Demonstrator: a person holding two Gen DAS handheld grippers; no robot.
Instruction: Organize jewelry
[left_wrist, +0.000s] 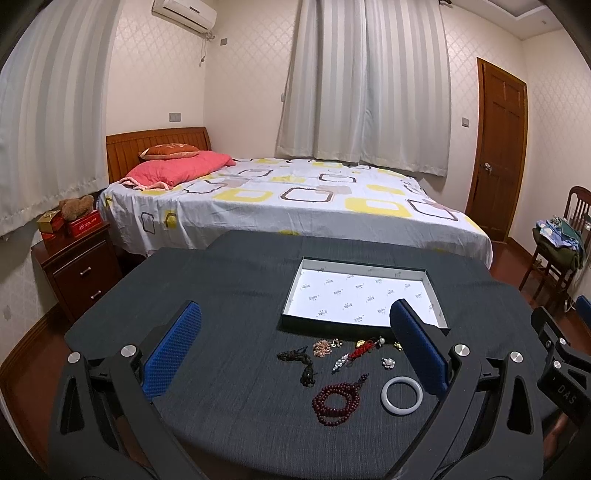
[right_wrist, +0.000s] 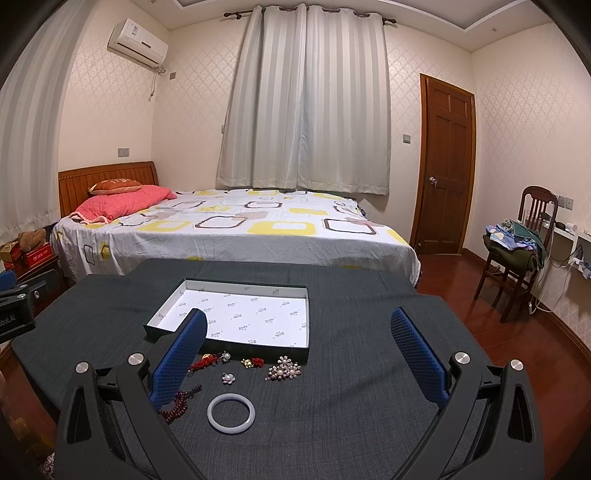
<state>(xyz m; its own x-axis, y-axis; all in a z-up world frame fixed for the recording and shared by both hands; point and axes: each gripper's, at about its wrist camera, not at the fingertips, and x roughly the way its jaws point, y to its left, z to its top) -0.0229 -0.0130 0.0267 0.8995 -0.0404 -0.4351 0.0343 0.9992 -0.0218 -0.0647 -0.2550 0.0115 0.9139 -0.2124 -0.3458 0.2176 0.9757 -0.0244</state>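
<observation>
Claws both spread wide and empty: left claw, right claw, each hovering over the dark surface. Landmark: the open tray, nothing in it. All jewelry lies loose on the surface just on the claw side of the tray's near wall. White bangle lies flat, nearest the claws; in the right view it sits between the pads, toward the left one. Bead strand beside it, left. Pearl brooch just beside the tray's near wall. Judgement: right claw better placed for the bangle.
</observation>
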